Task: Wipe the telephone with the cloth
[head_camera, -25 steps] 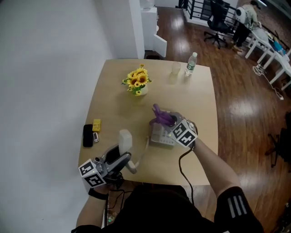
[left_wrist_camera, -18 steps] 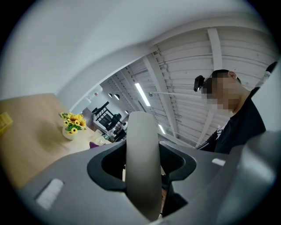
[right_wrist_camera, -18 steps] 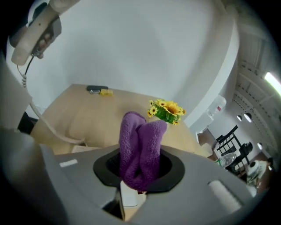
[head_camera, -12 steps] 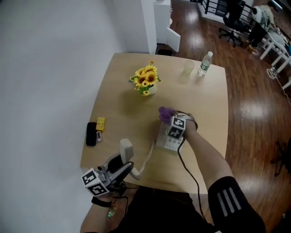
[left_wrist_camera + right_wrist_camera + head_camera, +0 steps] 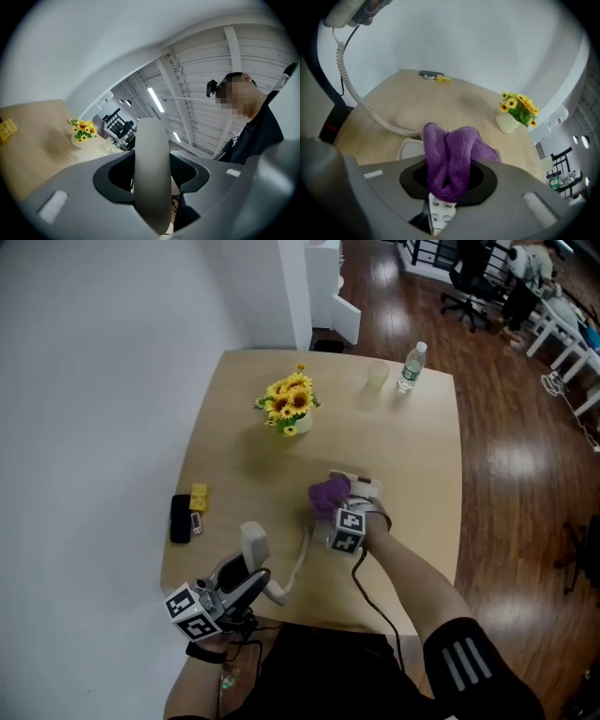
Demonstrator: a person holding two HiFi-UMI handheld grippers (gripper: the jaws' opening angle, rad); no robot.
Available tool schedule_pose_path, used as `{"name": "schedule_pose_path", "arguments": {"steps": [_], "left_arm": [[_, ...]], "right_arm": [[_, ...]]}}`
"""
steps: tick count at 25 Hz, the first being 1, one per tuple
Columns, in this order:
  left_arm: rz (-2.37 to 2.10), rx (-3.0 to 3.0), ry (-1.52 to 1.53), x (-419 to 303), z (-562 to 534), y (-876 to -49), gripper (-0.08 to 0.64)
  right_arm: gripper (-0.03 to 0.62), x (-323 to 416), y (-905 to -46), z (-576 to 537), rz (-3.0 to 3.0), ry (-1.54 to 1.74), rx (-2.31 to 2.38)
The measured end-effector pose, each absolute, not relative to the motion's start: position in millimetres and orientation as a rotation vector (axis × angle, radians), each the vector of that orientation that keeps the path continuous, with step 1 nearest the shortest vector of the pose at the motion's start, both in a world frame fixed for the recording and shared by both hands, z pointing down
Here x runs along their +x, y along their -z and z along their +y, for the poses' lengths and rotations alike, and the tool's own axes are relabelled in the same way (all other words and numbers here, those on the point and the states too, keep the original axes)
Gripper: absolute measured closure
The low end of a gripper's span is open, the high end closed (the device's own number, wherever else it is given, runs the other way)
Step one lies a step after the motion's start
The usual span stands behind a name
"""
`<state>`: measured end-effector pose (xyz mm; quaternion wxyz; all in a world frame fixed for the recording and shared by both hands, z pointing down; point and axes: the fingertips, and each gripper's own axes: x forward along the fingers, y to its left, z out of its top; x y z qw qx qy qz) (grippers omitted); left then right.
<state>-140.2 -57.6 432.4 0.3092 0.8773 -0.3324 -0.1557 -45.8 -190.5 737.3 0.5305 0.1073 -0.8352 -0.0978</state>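
Head view: a pale wooden surface (image 5: 412, 456) carries a white telephone base (image 5: 361, 487) near its middle; a purple fleece cloth (image 5: 327, 494) lies bunched on the base's left part, and the right gripper (image 5: 335, 509) is clenched on it, pressing it onto the base; the left gripper (image 5: 246, 577), near the surface's front edge, grasps the white telephone handset (image 5: 255, 544), lifted well apart from the base; a white coiled cord (image 5: 294, 565) runs between handset and base; a pot of yellow sunflowers (image 5: 289, 402), a clear plastic water bottle (image 5: 409, 366) and a clear cup (image 5: 377, 375) stand toward the far edge; a black flat device (image 5: 180, 518) and a small yellow box (image 5: 199, 497) lie by the left edge.

Left gripper view: the jaws are closed on the handset's rounded pale bar (image 5: 151, 178), which stands upright between them; the sunflowers show beyond.

Right gripper view: the cloth (image 5: 451, 159) is pinched between the jaws; the base's keys (image 5: 437, 213) show just beneath.
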Motion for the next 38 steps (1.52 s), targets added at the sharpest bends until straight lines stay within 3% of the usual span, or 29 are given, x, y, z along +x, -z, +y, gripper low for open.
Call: {"name": "schedule_pose_path", "arguments": {"steps": [11,23,30,38], "left_arm": [[-0.85,2.328,0.38,-137,-51,-438,0.342],[-0.921,2.295,0.28,-138,-66,-475,0.342],[-1.026,2.218,0.075,-123,-129,-548,0.344],[-1.139,2.078,-0.307,-77,-190,-653,0.344]], "right_arm": [[0.5,-62,-763,-102,-2.027,0.121,0.165],[0.5,-63,-713,-69,-2.308,-0.678,0.188],[0.5,-7,-624,-49,-2.509,-0.616,0.352],[0.499,65,-586,-50,-2.575,-0.7,0.602]]}}
